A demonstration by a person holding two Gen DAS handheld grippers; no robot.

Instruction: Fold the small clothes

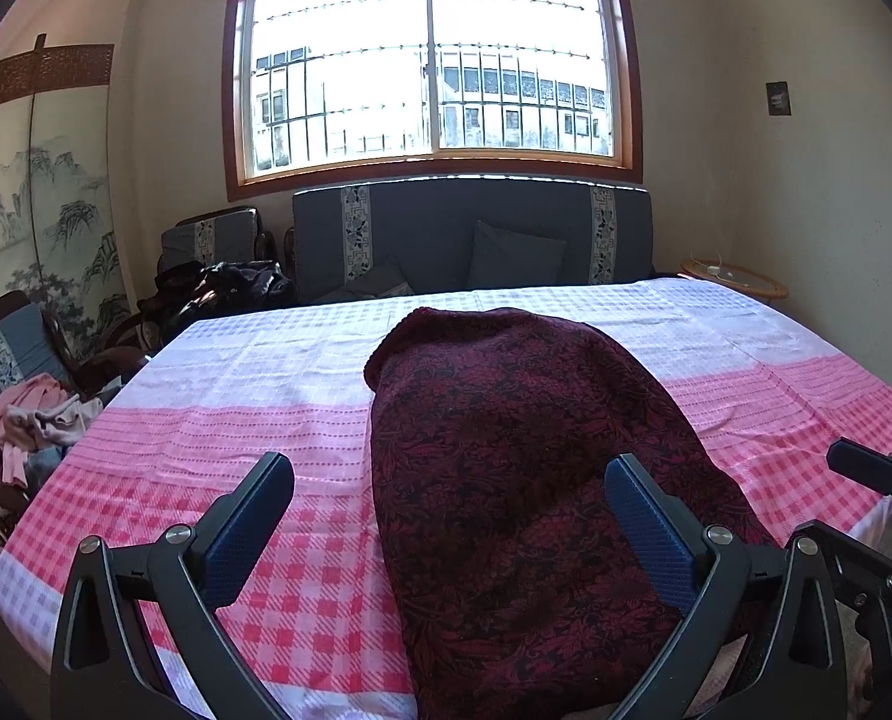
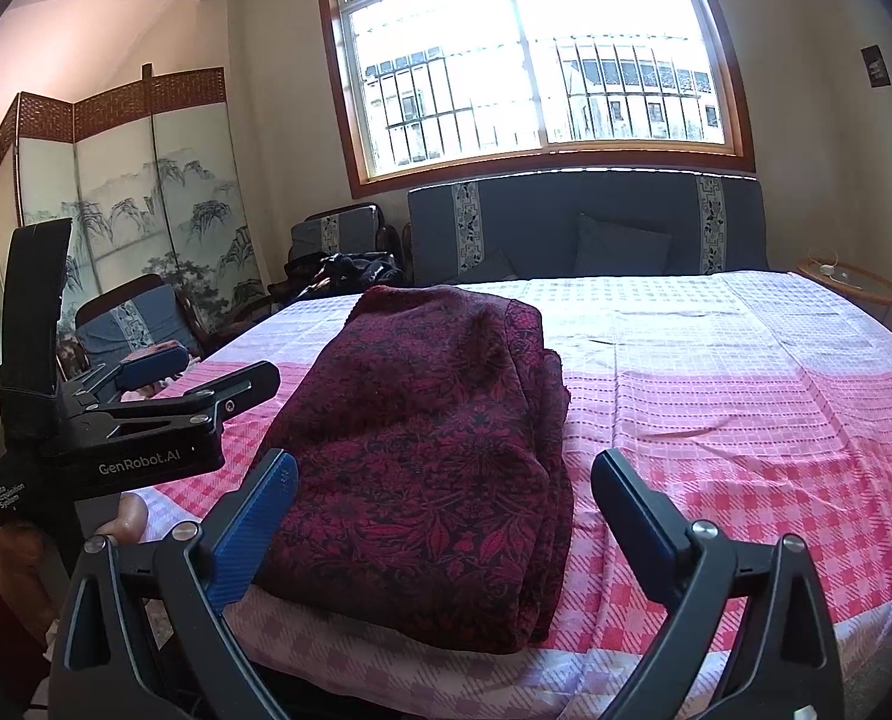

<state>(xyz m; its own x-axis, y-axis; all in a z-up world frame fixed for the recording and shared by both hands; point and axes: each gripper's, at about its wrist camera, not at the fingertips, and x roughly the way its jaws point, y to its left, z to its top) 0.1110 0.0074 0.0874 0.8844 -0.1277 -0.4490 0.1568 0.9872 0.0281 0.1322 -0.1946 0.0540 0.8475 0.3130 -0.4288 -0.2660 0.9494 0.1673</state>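
Note:
A dark red patterned garment [image 1: 524, 468] lies lengthwise on the pink checked tablecloth [image 1: 218, 420], folded into a long narrow stack. My left gripper [image 1: 449, 468] is open above its near end, one finger over the cloth, the other over the garment. In the right wrist view the same garment [image 2: 428, 432] shows layered edges on its right side. My right gripper [image 2: 443, 468] is open just before its near right corner, holding nothing. The left gripper's body [image 2: 116, 420] shows at the left of that view, with a hand below it.
A pile of pink and grey clothes [image 1: 26, 426] lies on a chair left of the table. Behind the table stand a dark blue sofa [image 1: 470, 240], a painted folding screen [image 2: 146, 210] and a round side table [image 2: 848, 282]. The tablecloth's right half [image 2: 746, 390] is bare.

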